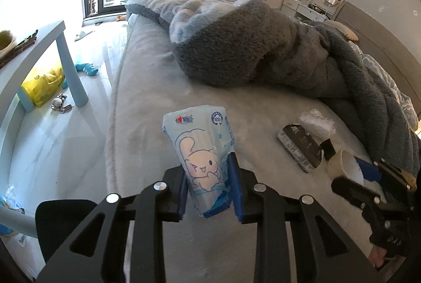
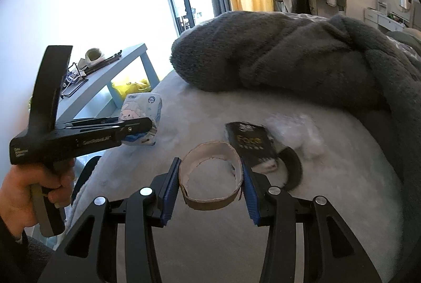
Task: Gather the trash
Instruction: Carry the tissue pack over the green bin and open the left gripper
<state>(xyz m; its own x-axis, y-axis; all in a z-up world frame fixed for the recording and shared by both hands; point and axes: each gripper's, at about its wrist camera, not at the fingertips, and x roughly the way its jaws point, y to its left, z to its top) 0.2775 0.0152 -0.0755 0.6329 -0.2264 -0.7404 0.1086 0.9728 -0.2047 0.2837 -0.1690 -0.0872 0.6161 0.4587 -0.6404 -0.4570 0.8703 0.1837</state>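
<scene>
My left gripper (image 1: 209,177) is shut on a light blue tissue pack (image 1: 202,141) printed with a cartoon rabbit, held just above the grey bed. From the right wrist view this left gripper (image 2: 139,127) is at the left with the pack (image 2: 143,106) in it, and a hand (image 2: 23,193) grips its handle. The blue pads of my right gripper (image 2: 210,167) press both sides of a torn cardboard tape ring (image 2: 210,204). That ring (image 1: 344,164) also shows at the right of the left wrist view. Beyond it lie a black packet (image 2: 252,146) and a crumpled white wrapper (image 2: 297,135).
A thick grey fleece blanket (image 1: 250,46) is heaped across the far half of the bed (image 1: 147,88). Left of the bed stands a pale blue table (image 1: 34,46) with a yellow bag (image 1: 44,85) under it. Small toys lie on the floor, and clothes hang at the back.
</scene>
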